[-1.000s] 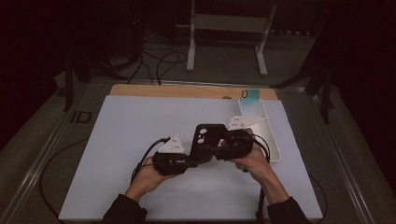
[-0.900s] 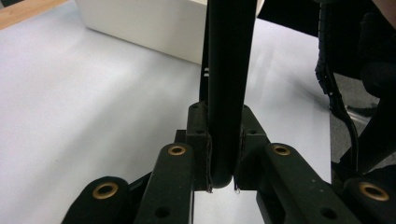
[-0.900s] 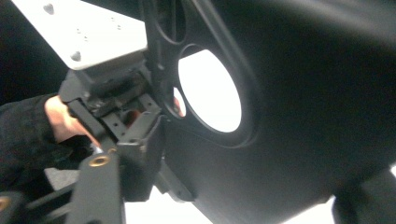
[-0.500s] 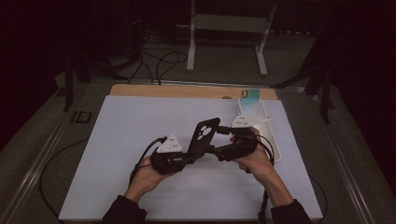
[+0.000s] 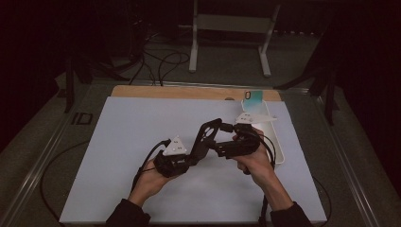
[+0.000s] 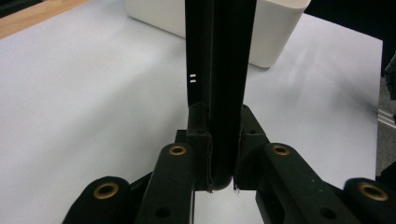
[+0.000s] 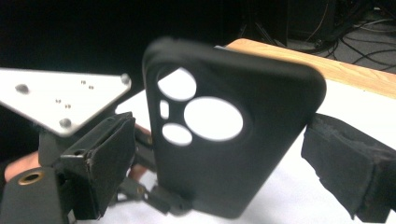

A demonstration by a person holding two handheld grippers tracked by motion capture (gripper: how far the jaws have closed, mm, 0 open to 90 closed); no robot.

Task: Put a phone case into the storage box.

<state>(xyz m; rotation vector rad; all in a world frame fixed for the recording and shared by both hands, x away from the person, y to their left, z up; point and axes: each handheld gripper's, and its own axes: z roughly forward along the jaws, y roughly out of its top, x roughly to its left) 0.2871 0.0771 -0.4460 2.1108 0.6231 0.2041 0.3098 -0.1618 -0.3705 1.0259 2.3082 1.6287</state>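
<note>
Tilted up off the level since a second ago, the black phone case (image 5: 206,138) now stands above the worktop (image 5: 118,142), its bottom edge clamped in the left claw (image 6: 220,182). The right claw (image 7: 219,172) has just been opening; its jaws stand wide either side of the case without touching. It looks like a handover; next, the right claw should withdraw or re-grip elsewhere.

A dim lab or recording room is showing here: a white sheet is covering the bench (image 5: 142,142), while behind the bench loose cables (image 5: 158,64) are trailing over bare floor beside a metal stand (image 5: 229,28).
</note>
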